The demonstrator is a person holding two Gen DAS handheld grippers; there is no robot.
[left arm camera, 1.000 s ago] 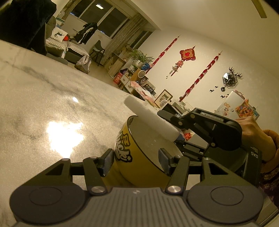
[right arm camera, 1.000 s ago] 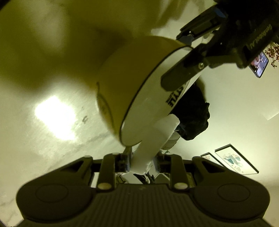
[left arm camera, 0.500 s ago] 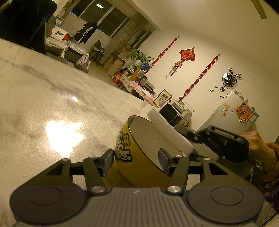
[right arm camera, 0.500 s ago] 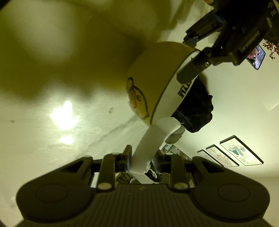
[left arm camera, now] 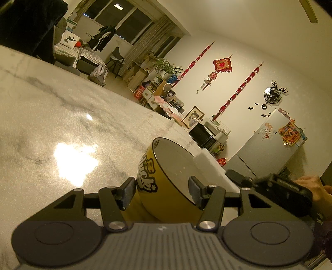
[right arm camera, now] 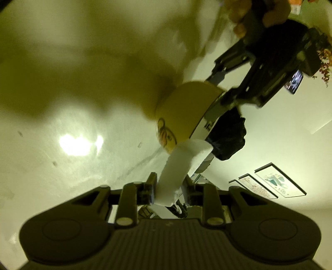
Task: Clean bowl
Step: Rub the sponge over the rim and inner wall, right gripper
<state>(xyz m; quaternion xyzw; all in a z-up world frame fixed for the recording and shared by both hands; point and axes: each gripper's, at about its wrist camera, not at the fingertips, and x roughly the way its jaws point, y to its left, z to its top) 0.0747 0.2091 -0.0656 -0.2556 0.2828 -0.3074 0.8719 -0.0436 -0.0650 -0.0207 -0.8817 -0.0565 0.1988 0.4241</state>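
From the left wrist, the left gripper [left arm camera: 161, 192] has its jaws clamped on the yellow bowl [left arm camera: 166, 178], one pad outside the lettered wall, the other inside the pale interior; the bowl is tipped on its side, mouth toward the right, above the marble table [left arm camera: 62, 124]; a white sponge [left arm camera: 213, 172] lies against the bowl's right rim, pinched by the right gripper [left arm camera: 234, 178], whose body runs off to a hand [left arm camera: 313, 187] at the right edge.

From the right wrist, the picture is blurred; the right gripper [right arm camera: 169, 190] stands narrow, squeezing the sponge [right arm camera: 182, 166] between its pads; the sponge's far end touches the bowl [right arm camera: 182, 112] at its lower rim; the left gripper [right arm camera: 222, 89] grips the bowl from the upper right, a hand [right arm camera: 249, 14] above it.
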